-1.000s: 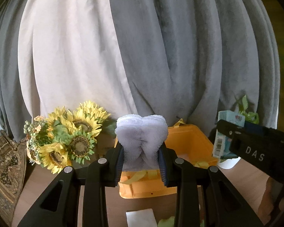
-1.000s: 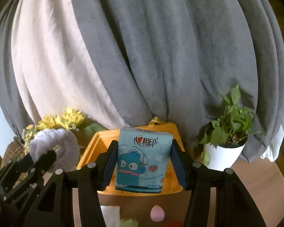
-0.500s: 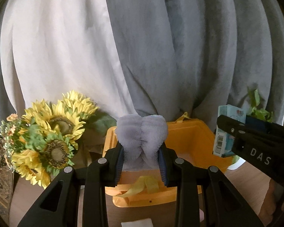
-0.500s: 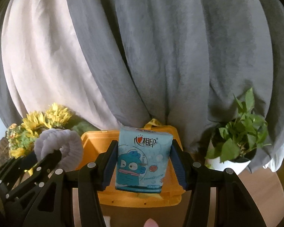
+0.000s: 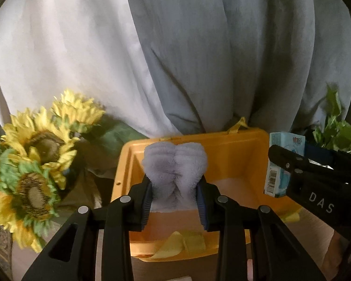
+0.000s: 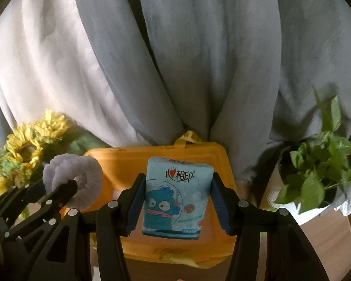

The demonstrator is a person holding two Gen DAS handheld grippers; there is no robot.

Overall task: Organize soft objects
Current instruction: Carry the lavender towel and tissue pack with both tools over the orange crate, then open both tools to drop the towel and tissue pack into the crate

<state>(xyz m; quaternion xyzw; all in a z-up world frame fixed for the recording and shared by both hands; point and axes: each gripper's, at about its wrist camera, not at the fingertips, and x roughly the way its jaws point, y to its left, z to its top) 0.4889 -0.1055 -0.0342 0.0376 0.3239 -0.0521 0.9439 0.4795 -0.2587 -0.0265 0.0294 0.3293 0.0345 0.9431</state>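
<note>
Nearest the cameras, both grippers are carrying soft items toward the orange bin (image 5: 234, 161), the landmark for everything here.

The left gripper (image 5: 175, 201) is squeezing a fluffy lavender towel (image 5: 174, 164), its jaws pressing the plush roll so that it is bulging upward between them in two lobes. The towel is now hanging in front of the bin's open interior, near its left inner wall. A second ago the towel was showing mostly against the curtain above the bin; the bin is now filling far more of the view, so the gripper has been closing in on it.

The right gripper (image 6: 177, 201) is clamping a pale blue tissue pack (image 6: 176, 194) printed with a cartoon fish, its jaws closed on the pack's two sides. The pack is standing upright in front of the bin's middle, also nearer than a second ago.

Both items are still being held in the air, so neither is stored yet; releasing them into the bin is probably the next step.

Yellow strap handles (image 5: 182, 241) are lying over the bin's near rim. The brown desk (image 6: 325, 231) is showing to the bin's right.

Left of the bin, sunflowers (image 5: 37, 149) are standing. Right of it, a potted green plant (image 6: 316, 175) is sitting. Behind the bin, grey and cream curtains (image 5: 199, 46) are hanging.
</note>
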